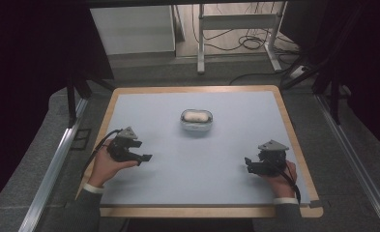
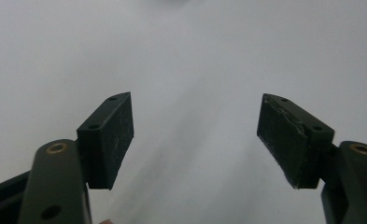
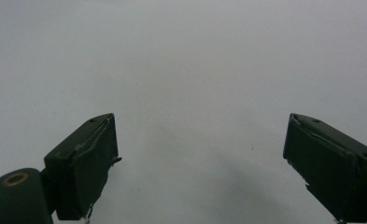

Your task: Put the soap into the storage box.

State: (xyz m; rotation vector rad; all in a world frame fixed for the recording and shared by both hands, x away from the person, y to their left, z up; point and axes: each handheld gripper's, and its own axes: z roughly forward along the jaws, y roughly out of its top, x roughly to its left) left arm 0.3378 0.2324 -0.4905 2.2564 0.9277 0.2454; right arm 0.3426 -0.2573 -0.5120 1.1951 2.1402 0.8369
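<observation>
Since both tools sit spread and empty, left tool (image 1: 146, 157) and right tool (image 1: 248, 163), nothing's started; next probably means reaching the small container (image 1: 196, 121) mid-surface.

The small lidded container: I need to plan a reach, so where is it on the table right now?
In the high view the small container sits on the blue mat, near its centre and toward the far edge, ahead of and between the left gripper and right gripper.
</observation>
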